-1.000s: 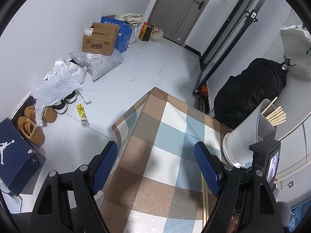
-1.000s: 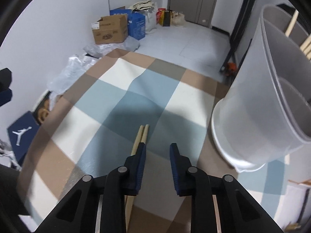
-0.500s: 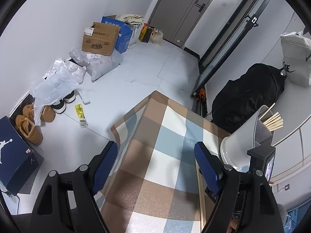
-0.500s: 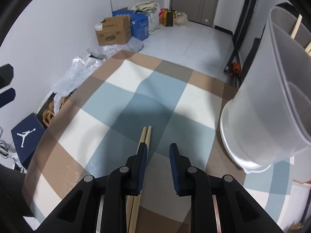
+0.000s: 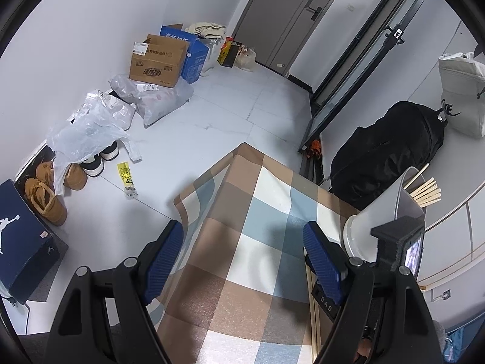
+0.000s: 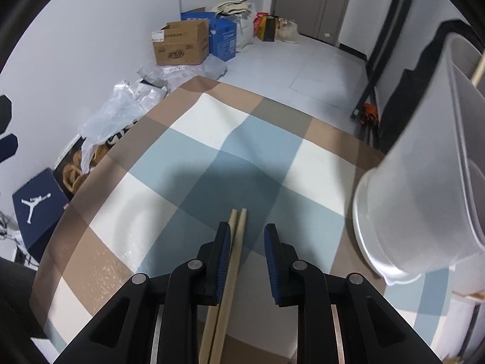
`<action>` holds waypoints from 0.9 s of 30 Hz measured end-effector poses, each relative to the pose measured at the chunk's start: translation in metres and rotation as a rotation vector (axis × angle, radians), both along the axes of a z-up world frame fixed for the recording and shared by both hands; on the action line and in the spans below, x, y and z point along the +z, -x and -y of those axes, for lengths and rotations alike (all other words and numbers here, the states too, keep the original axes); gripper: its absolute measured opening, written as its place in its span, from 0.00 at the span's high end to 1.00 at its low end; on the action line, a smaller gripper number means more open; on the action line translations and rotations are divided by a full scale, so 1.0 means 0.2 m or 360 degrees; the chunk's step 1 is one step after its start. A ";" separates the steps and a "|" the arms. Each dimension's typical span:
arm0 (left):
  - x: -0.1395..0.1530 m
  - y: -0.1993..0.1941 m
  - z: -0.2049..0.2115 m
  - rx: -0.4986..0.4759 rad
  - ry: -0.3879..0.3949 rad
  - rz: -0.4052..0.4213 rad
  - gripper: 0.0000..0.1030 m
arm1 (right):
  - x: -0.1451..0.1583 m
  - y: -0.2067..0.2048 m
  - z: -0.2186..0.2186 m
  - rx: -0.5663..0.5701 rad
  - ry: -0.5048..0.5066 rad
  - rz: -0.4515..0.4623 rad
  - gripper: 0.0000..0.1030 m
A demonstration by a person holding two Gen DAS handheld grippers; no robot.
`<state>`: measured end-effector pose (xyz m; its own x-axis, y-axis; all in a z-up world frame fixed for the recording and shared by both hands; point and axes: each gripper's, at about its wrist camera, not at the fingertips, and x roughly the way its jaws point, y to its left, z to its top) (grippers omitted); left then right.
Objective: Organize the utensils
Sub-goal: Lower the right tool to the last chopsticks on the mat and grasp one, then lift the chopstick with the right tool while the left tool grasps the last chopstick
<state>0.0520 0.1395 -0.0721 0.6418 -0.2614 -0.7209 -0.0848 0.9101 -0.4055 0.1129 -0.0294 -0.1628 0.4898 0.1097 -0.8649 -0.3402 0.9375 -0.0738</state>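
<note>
Right gripper point(image 6: 247, 244) over a pair of chopsticks point(image 6: 235, 239), not clamped; left gripper point(image 5: 242, 253) wide open, empty.
Chopsticks lie flat on the checked tablecloth point(image 6: 194, 139), running between the right jaws and touching the left pad; a gap remains to the other pad. Translucent holder point(image 6: 424, 188), tilted, with more sticks inside, sits ahead-right of the right gripper. Left jaws straddle the tablecloth's corner area.

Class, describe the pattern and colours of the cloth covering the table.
The tablecloth is a large check of blue, tan and cream squares, clearest in the right wrist view.
</note>
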 end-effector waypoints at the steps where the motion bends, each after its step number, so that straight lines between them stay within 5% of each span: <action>1: 0.00 0.00 0.00 0.0001 0.0002 0.0002 0.25 | -0.01 -0.01 -0.02 0.0012 0.0022 -0.0033 0.79; 11: 0.00 0.00 0.00 0.0009 0.0009 0.0005 0.25 | 0.03 0.00 0.05 -0.0031 -0.0141 -0.0001 0.81; 27: -0.01 -0.01 0.02 0.0001 -0.0015 -0.0016 0.25 | -0.01 -0.04 0.03 -0.0023 -0.0002 -0.0041 0.81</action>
<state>0.0539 0.1358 -0.0738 0.6348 -0.2542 -0.7297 -0.0891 0.9139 -0.3959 0.1204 -0.0360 -0.1653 0.4692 0.1040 -0.8770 -0.3284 0.9424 -0.0639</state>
